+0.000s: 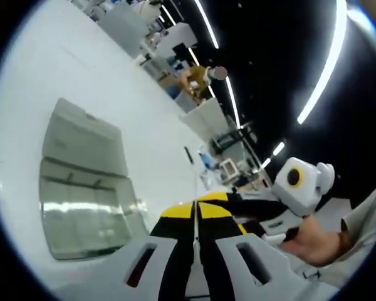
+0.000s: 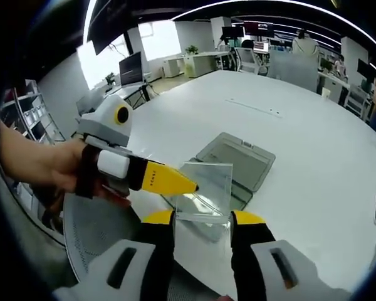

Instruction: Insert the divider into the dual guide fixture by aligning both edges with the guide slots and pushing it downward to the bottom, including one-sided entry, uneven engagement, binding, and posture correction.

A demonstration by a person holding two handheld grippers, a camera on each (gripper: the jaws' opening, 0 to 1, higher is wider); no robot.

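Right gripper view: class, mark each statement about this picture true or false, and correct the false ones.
1. The divider is a clear sheet. True.
2. The divider is already pushed to the bottom of the fixture. False: it is held up in the air in front of the fixture, which sits behind it on the table.
3. The left gripper comes in from the left, and its yellow tips close on the divider's edge. True.
4. The fixture stands on a dark wooden table. False: the table is white.
5. A person's hand holds the left gripper. True.
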